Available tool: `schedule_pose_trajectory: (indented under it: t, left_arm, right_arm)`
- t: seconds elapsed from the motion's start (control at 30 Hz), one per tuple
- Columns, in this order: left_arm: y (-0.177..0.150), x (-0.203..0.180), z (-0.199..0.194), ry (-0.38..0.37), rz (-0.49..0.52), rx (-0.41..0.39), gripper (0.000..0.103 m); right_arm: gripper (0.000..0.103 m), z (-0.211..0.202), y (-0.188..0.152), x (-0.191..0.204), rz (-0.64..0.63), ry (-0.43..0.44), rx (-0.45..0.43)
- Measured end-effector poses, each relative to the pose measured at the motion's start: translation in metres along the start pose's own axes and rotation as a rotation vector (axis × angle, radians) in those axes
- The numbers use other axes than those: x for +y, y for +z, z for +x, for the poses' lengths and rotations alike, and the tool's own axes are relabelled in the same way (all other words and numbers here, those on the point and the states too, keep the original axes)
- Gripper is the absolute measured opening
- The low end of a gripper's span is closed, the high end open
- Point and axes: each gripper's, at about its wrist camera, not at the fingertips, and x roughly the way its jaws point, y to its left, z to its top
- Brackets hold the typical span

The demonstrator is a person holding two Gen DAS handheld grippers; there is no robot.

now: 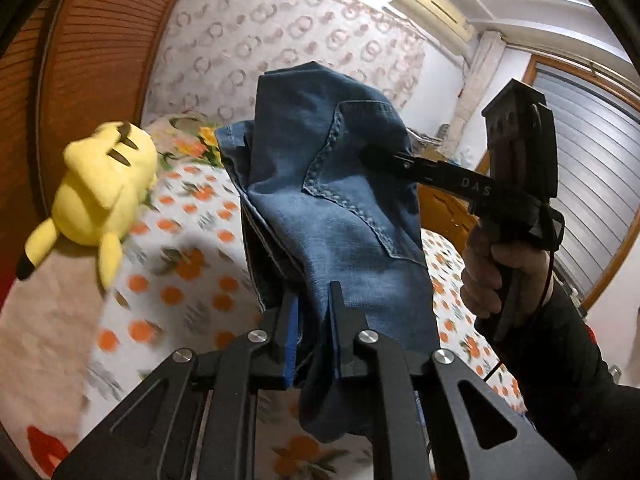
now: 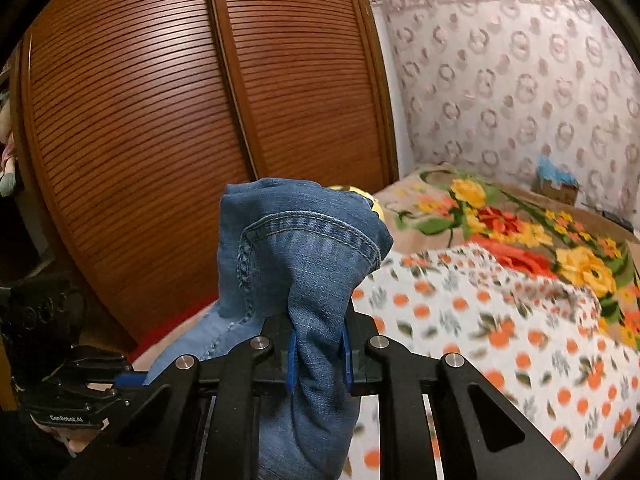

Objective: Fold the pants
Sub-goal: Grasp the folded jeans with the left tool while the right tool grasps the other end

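The pants are blue denim jeans (image 1: 332, 208), held bunched up in the air above the bed. My left gripper (image 1: 314, 320) is shut on a fold of the jeans near their lower edge. My right gripper shows in the left wrist view (image 1: 380, 156), reaching in from the right, shut on the jeans near a stitched pocket seam. In the right wrist view my right gripper (image 2: 320, 344) is shut on the jeans (image 2: 296, 256), which rise in a bunch past the fingers. Part of the left gripper's body (image 2: 68, 376) shows at the lower left there.
A bed with an orange-dotted sheet (image 1: 188, 280) and a flowered blanket (image 2: 520, 232) lies below. A yellow plush toy (image 1: 100, 192) sits on the bed at the left. Brown slatted wardrobe doors (image 2: 160, 120) stand beside the bed. A patterned curtain (image 2: 520, 80) covers the wall.
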Motion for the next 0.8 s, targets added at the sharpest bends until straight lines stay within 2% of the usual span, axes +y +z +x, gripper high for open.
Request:
schedule_pose_trajectory:
  t: [0.37, 0.47, 0.5, 0.53, 0.63, 0.77, 0.8]
  left_arm:
    - [0.066, 0.063, 0.014, 0.111, 0.005, -0.032, 0.012]
    - [0.079, 0.081, 0.034, 0.147, 0.022, -0.007, 0.011]
    - [0.081, 0.087, 0.042, 0.15, 0.019, 0.003, 0.005]
    - [0.083, 0.093, 0.05, 0.156, 0.014, 0.022, 0.004]
    - [0.082, 0.115, 0.083, 0.179, -0.004, 0.078, 0.004]
    - [0.075, 0.126, 0.101, 0.191, -0.007, 0.126, 0.004]
    - [0.076, 0.124, 0.1, 0.191, -0.006, 0.129, 0.004]
  right_arm:
    - [0.016, 0.088, 0.033, -0.019, 0.049, 0.038, -0.023]
    - [0.016, 0.115, 0.033, -0.031, 0.086, 0.024, -0.022]
    - [0.016, 0.123, 0.03, -0.036, 0.101, 0.012, -0.022]
    - [0.016, 0.134, 0.027, -0.041, 0.108, 0.004, -0.013]
    - [0.017, 0.178, 0.017, -0.053, 0.122, -0.038, 0.058]
    - [0.032, 0.214, 0.0, -0.074, 0.127, -0.109, 0.152]
    - [0.04, 0.218, -0.003, -0.079, 0.133, -0.106, 0.168]
